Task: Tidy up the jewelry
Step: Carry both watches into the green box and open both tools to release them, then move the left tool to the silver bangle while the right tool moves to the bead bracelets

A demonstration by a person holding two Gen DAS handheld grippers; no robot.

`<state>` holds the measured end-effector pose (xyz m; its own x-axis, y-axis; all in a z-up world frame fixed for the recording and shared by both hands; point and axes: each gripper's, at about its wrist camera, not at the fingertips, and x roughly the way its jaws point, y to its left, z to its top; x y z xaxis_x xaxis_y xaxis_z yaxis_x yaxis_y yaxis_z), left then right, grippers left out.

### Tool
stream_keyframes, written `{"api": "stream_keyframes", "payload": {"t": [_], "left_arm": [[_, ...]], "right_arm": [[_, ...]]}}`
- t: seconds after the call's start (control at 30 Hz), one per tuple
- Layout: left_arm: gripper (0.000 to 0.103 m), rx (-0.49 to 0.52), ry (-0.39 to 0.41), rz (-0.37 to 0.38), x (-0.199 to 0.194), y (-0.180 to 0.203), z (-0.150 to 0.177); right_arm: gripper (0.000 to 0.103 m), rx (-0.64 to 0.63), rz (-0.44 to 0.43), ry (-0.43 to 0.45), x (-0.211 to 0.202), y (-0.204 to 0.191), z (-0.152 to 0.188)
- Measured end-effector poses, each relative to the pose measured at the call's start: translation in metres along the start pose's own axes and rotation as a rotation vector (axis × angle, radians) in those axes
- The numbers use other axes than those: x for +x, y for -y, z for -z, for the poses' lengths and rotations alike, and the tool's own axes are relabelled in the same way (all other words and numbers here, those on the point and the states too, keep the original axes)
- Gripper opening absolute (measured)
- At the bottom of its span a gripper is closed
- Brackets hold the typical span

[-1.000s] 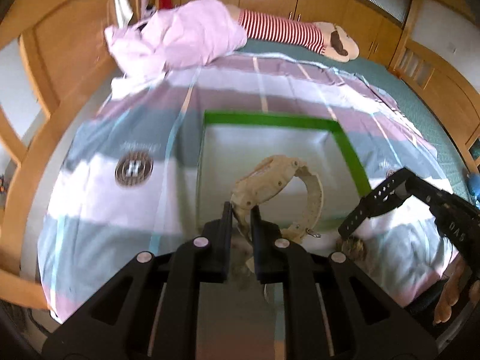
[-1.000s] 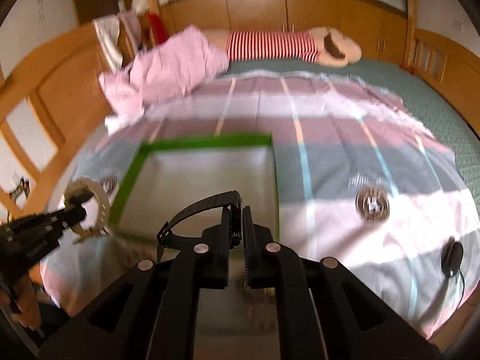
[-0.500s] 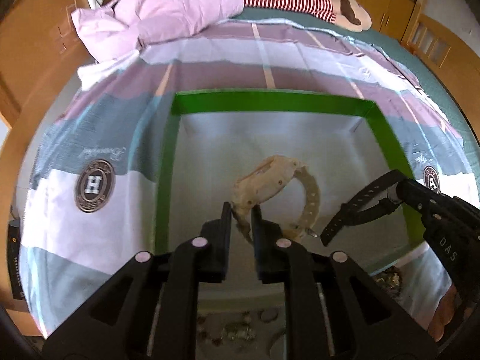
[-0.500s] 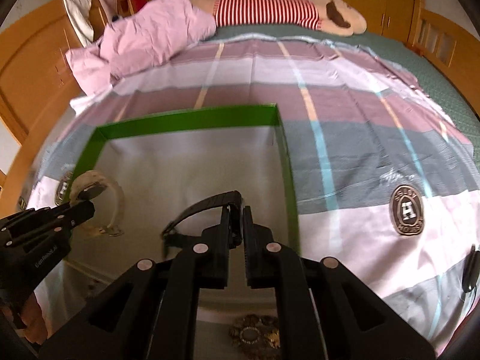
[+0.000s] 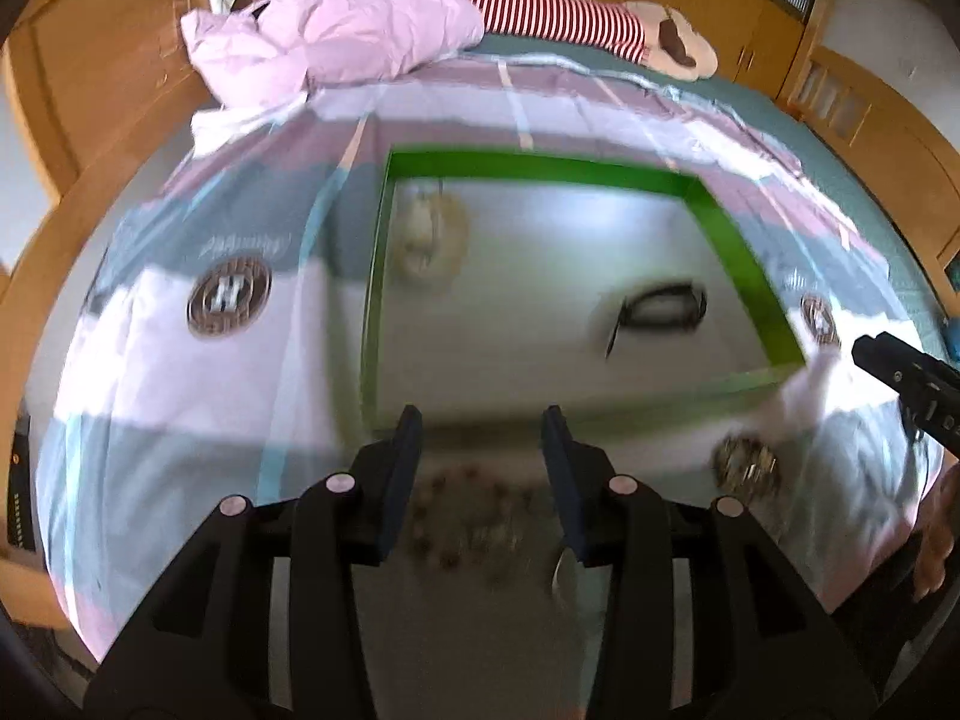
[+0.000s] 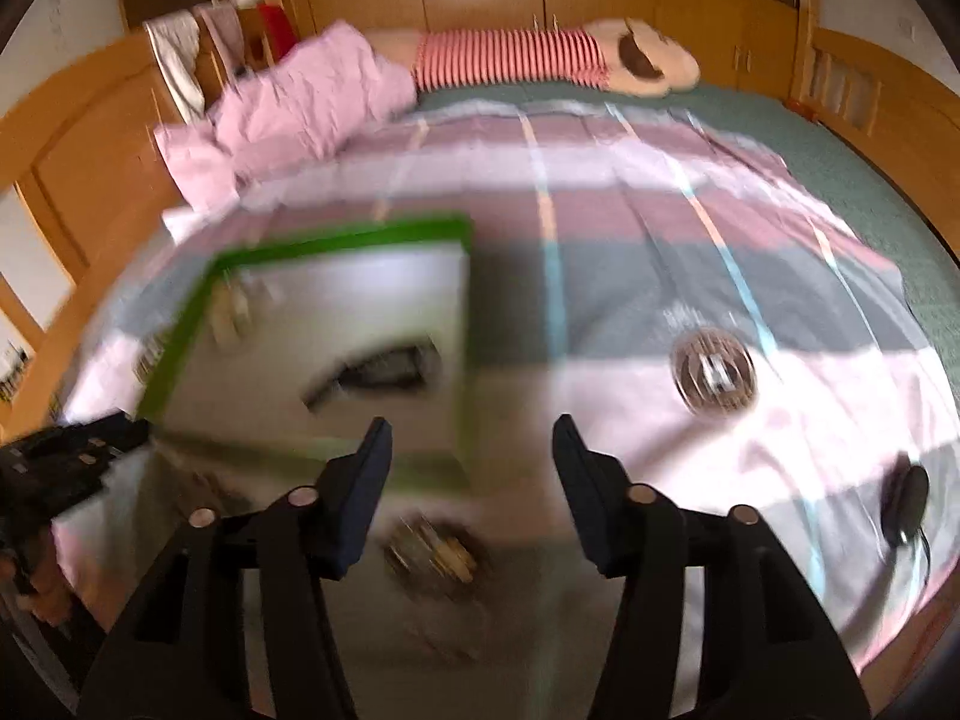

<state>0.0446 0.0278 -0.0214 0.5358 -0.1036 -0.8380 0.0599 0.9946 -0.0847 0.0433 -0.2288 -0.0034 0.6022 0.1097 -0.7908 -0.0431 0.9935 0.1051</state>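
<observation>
A green-rimmed tray (image 5: 540, 167) (image 6: 180, 330) lies on the striped bedspread. A beige watch (image 5: 427, 234) (image 6: 231, 306) rests in its far left corner and a black watch (image 5: 660, 311) (image 6: 384, 369) lies near its right side. My left gripper (image 5: 481, 432) hangs over the tray's near edge, jaws opening, nothing between them. My right gripper (image 6: 471, 444) is over the tray's near right corner, jaws opening and empty. Blurred loose jewelry (image 5: 474, 519) lies in front of the tray, with a round gold piece (image 5: 747, 468) (image 6: 435, 555) to its right.
A pink quilt (image 5: 354, 30) and a striped plush toy (image 5: 564, 15) lie at the head of the bed. Wooden bed frame and cupboards surround it. A dark oval object (image 6: 906, 504) sits on the spread at right. The other gripper (image 5: 906, 378) (image 6: 66, 456) shows at each view's edge.
Both grippers have let go of their watches, which now lie in the tray. Both jaws have opened and both grippers have pulled back toward the tray's near edge.
</observation>
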Motion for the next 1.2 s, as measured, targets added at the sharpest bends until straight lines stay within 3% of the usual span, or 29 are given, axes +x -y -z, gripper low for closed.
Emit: {"api": "stream_keyframes", "payload": {"t": [0.13,0.23,0.3,0.37,0.47,0.6,0.93,1.2], "left_arm": [[0.041,-0.025,-0.073,-0.001,0.018,-0.001,0.033],[0.042,-0.004,-0.08,-0.004,0.022,0.005,0.049],[0.044,0.021,-0.072,-0.013,0.024,0.01,0.055],[0.046,0.036,-0.06,-0.021,0.026,0.014,0.058],[0.047,0.034,-0.054,-0.013,0.025,0.013,0.059],[0.049,0.02,-0.056,-0.011,0.025,0.011,0.062],[0.056,0.011,-0.073,-0.023,0.03,0.013,0.068],[0.055,0.013,-0.077,-0.003,0.029,0.014,0.072]], "right_arm": [[0.044,0.002,0.001,-0.168,0.034,0.007,0.044],[0.044,-0.054,0.032,-0.255,0.054,-0.006,0.069],[0.044,-0.097,0.003,-0.287,0.059,-0.019,0.08],[0.043,-0.173,-0.036,-0.272,0.053,-0.038,0.086],[0.043,-0.196,-0.296,-0.286,0.038,-0.06,0.093],[0.043,-0.201,-0.246,-0.23,0.028,-0.061,0.092],[0.044,-0.065,-0.24,-0.232,0.044,-0.031,0.094],[0.044,-0.114,-0.241,-0.208,0.038,-0.04,0.094]]}}
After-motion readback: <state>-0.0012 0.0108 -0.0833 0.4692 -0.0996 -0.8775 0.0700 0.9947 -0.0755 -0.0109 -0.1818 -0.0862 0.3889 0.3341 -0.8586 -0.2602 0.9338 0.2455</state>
